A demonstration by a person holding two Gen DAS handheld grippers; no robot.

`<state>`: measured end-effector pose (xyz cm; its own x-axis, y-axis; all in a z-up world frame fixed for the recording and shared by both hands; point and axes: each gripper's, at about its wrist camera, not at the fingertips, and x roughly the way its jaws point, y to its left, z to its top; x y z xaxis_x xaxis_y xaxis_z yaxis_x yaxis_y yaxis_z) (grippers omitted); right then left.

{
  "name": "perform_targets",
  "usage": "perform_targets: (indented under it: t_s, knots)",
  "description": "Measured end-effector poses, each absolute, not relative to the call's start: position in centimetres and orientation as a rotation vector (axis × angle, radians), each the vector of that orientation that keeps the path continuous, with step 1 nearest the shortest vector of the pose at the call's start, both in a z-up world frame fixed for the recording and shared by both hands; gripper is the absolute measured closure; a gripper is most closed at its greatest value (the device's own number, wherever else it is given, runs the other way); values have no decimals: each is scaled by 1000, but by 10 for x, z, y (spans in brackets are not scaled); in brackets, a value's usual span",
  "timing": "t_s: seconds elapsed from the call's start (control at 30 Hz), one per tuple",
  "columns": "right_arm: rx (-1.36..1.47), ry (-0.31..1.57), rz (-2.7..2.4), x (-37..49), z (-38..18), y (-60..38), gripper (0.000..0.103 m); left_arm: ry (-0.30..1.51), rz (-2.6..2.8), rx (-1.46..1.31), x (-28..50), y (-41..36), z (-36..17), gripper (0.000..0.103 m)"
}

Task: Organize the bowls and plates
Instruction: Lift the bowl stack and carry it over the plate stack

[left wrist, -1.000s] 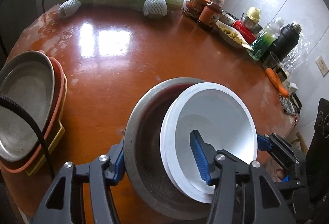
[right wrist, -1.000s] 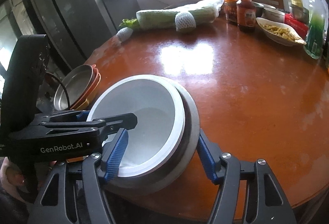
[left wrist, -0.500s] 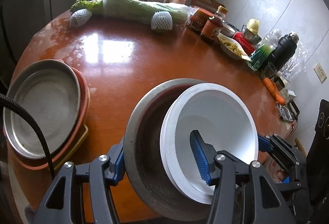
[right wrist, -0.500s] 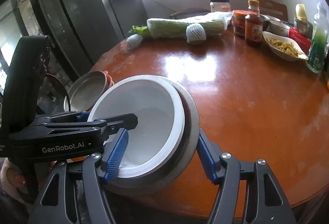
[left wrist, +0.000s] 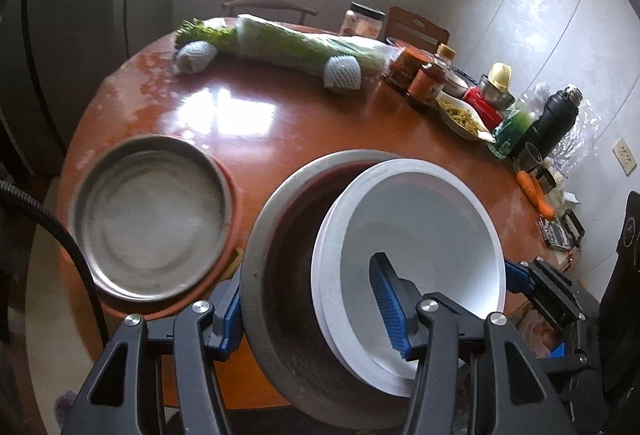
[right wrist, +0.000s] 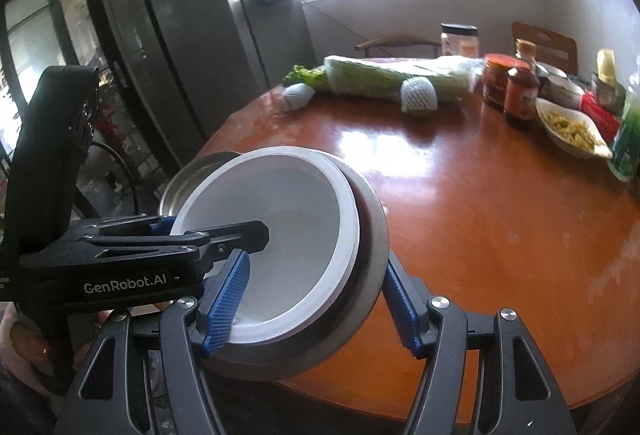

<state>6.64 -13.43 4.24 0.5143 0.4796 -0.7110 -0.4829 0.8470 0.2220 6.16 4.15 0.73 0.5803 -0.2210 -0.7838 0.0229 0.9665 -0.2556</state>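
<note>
A stack of white bowls (left wrist: 420, 235) sits nested inside a grey metal bowl (left wrist: 280, 275), held in the air above the round brown table (left wrist: 300, 123). My left gripper (left wrist: 316, 311) is shut on the stack's near rim, one finger outside the metal bowl and one inside the white bowl. My right gripper (right wrist: 316, 303) is shut on the stack (right wrist: 288, 219) from the other side in the same way. A metal plate (left wrist: 152, 219) lies on orange and yellow plates at the table's left edge.
Wrapped cabbage (left wrist: 304, 47) and netted fruit (left wrist: 342, 73) lie at the far side. Jars, sauce bottles (left wrist: 428, 83), a food dish (left wrist: 464, 119), a green bottle, a black flask (left wrist: 556, 123) and carrots (left wrist: 536, 191) line the right edge. A dark fridge (right wrist: 180, 55) stands left.
Both grippers have lifted the bowl stack higher and drawn back from the table. The table and the plate stack now look lower and farther off.
</note>
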Motion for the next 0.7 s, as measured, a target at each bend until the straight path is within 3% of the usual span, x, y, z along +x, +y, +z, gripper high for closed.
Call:
perform_targets:
  t_s: [0.7]
  knots:
    - [-93,803,719,93,60,-29,35,866,-28,-285,62,146,27,47]
